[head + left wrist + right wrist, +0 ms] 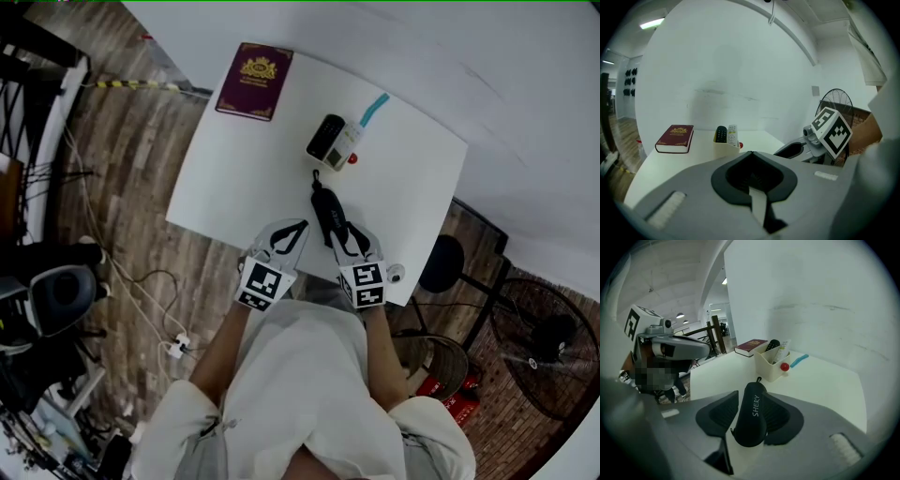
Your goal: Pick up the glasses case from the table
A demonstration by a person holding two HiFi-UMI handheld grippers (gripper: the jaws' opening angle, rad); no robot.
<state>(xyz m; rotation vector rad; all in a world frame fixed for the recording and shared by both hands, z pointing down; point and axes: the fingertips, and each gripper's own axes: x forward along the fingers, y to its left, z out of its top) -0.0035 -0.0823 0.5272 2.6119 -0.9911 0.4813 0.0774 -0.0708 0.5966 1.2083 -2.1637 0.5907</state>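
Head view: on the white table [412,178], near its front edge, a black glasses case [325,208], lying lengthwise away from the person. Around its near end, the right gripper [347,234], jaws spread to either side. Just left of that, the left gripper [302,225], jaws pressed together with nothing between. Farther back, a maroon book [254,82] and a cream organiser box [335,145]. Beside the box, a red ball [352,158] and a blue tool [375,108].

Left gripper view: jaws closed tip to tip, empty, over the near part of the table [670,164]. Beyond them, the book [675,138] lying flat and the organiser box [726,146] with two remote controls [726,134] upright inside. At right, the right gripper [787,151].

Right gripper view: between the spread jaws, the glasses case [752,420], flat on the table [825,380] and lettered SHERY. Pads close on either side, not pinching it. Behind it, the organiser box [771,365]. At left, the left gripper [689,348].
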